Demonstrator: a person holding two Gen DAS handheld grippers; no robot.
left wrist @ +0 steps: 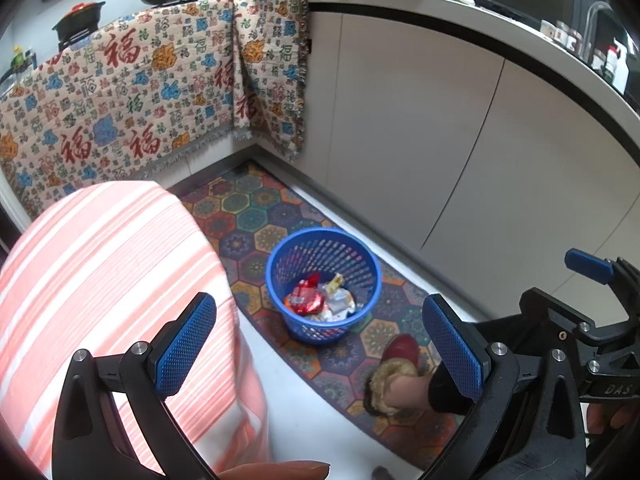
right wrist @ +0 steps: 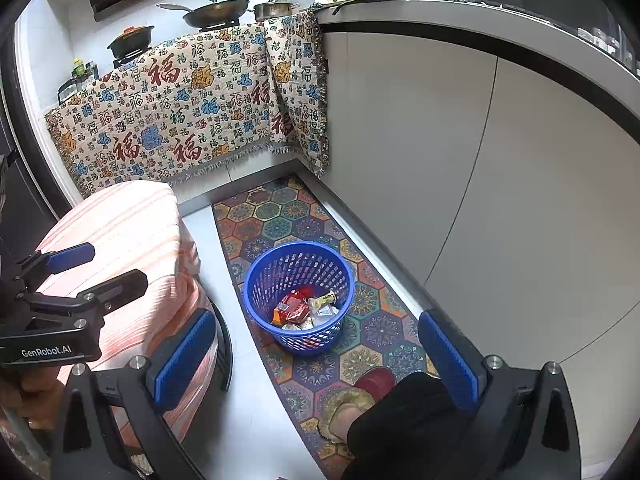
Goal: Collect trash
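Hanging cloth [right wrist: 180, 108]: repeated character "福" (red, large). Left tool [right wrist: 48, 312] body: "GenRobot.AI". Right tool [left wrist: 592, 320] body: "DAS" (partly cut off).

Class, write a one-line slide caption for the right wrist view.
Open right gripper above a blue basket of wrappers on a patterned kitchen mat.
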